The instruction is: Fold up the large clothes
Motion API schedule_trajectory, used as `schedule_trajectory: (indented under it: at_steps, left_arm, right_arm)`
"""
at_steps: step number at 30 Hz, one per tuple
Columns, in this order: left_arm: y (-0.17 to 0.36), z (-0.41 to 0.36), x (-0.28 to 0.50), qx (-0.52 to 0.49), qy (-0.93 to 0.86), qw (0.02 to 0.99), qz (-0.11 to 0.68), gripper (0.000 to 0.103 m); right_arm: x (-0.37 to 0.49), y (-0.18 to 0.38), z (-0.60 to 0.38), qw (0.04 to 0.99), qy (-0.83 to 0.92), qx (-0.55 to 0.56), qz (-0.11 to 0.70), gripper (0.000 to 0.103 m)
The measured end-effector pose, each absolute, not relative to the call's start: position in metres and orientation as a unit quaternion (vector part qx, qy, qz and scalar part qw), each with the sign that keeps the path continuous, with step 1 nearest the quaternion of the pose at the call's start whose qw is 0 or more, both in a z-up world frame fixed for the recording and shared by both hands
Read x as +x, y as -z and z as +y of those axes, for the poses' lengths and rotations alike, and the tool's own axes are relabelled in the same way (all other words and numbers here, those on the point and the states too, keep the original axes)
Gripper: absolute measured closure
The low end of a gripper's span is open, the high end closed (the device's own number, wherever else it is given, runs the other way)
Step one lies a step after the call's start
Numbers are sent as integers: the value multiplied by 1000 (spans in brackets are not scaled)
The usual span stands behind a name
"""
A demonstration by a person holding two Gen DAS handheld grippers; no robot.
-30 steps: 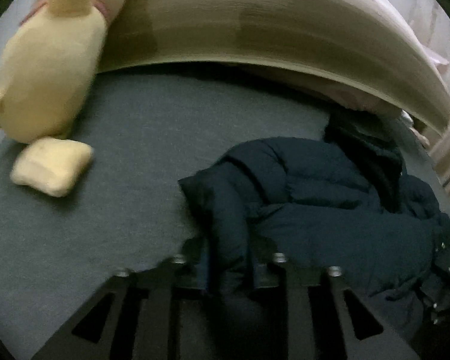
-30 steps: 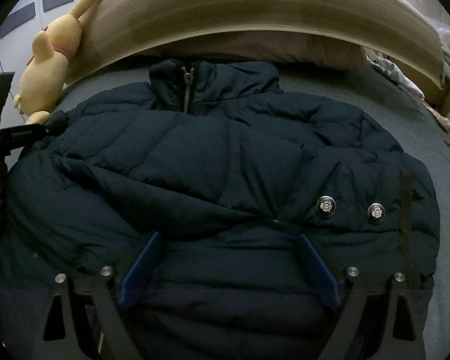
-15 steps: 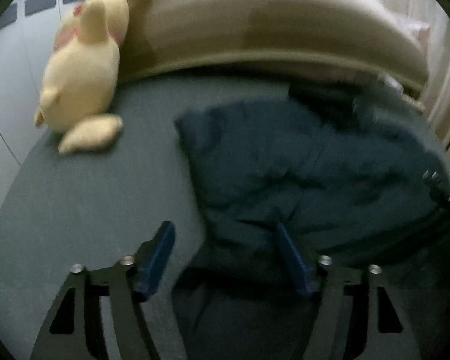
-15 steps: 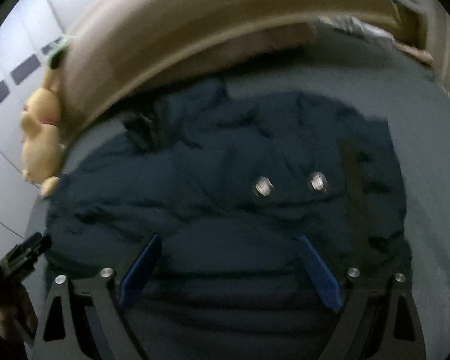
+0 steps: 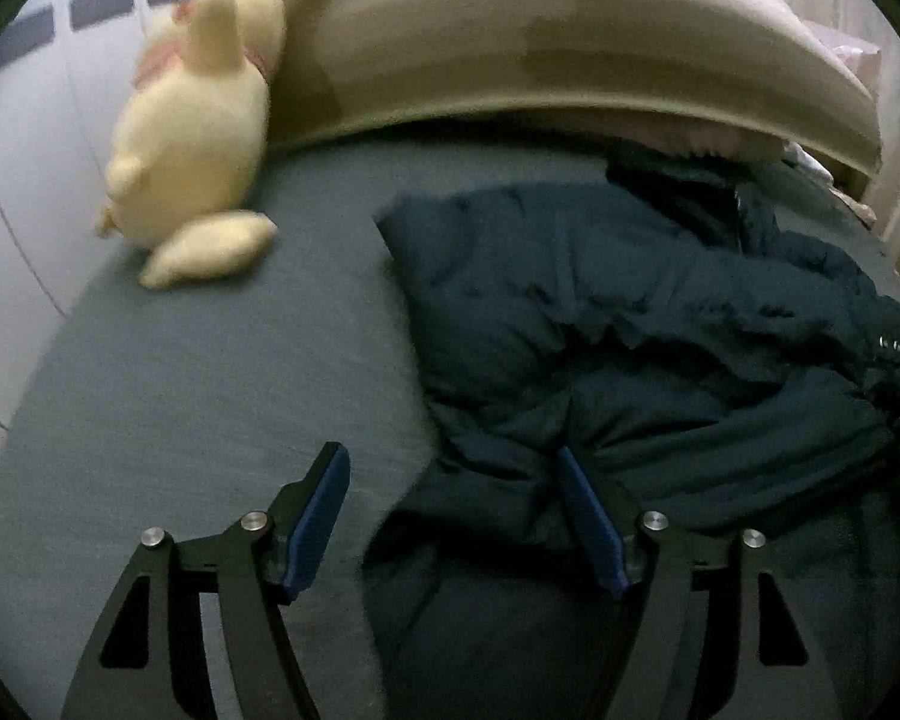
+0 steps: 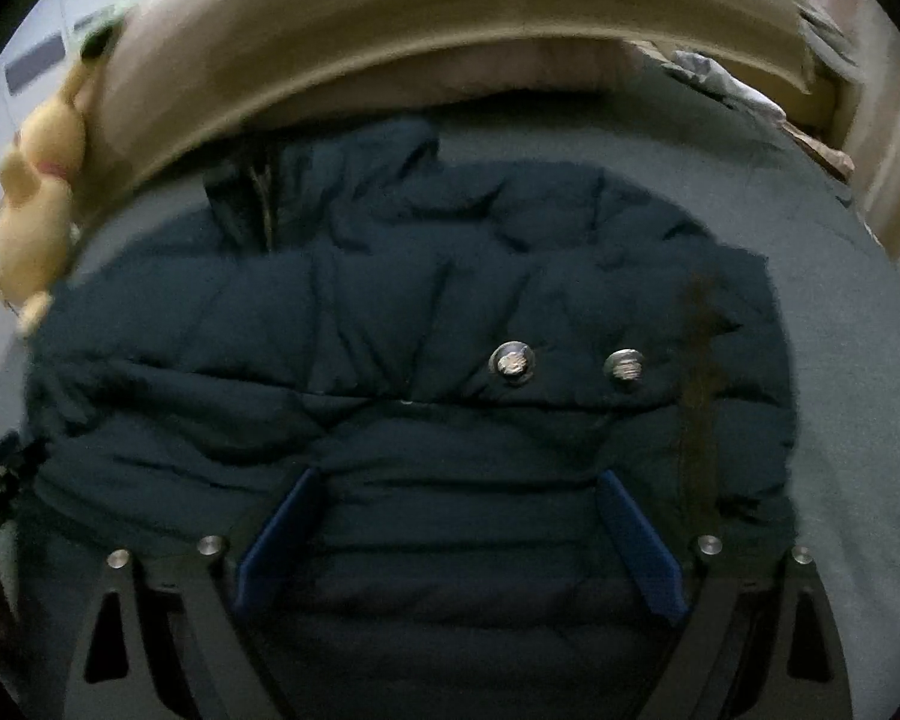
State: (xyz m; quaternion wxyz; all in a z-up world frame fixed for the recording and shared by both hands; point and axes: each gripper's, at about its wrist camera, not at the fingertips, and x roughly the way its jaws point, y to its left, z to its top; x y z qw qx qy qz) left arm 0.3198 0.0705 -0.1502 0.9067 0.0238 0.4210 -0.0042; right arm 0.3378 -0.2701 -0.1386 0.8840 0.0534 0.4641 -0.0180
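A dark navy padded jacket (image 6: 426,324) lies spread on the grey bed (image 5: 210,372), its collar (image 6: 252,192) toward the beige headboard (image 6: 438,18) and its two metal snap buttons (image 6: 512,362) facing up on the front panel. In the left wrist view the jacket (image 5: 630,312) occupies the right half of the bed, with one folded edge running down toward the camera. The left tool (image 5: 453,516) has its jaws apart; they have just been opening. The bottom left edge of the jacket lies between the blue pads (image 5: 588,516), and neither pad presses on the fabric. The left pad stands over bare bed surface. The right tool (image 6: 459,534) also has its jaws wide apart, positioned over the lower part of the jacket with the quilted fabric visible between the pads (image 6: 279,534); no clamping is evident. A yellow plush toy (image 5: 192,132) lies at the upper left corner of the bed, against the headboard and well apart from the jacket.
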Motion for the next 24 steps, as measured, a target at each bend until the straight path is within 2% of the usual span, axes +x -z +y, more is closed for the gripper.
schedule_trajectory:
  at_steps: [6,9,15,18,19,20,23,24]
  left_arm:
    - [105,41,313,-31,24,934,356,24]
    - [105,17,319,-58,47,944,321,24]
    - [164,22,344,-134,45,928,346,24]
    - [160,33,334,-175,68,933,308,24]
    - [162,35,332,-185,75,932,302,24]
    - [165,37,333,-193,81,930,302,24]
    - [164,36,330,-194,84,929,303,23]
    - [164,36,329,-195,85,929,302,23]
  right_arm:
    - [348,75,-266,914,-7,80,397,8]
    - [384,53,-228,923,-34,19,384,7]
    - [454,57,-151,909,-82,-83,399,8]
    - [502,82,-117,892,-81,-117,429,9]
    - [512,89,-110,887,-79,-124,438,12]
    - [527,101,-101,878,-77,-140,451,21]
    - [557,130,-88,850,-64,-177,493,68]
    - [565,136,-87,842,-60,-174,507,69]
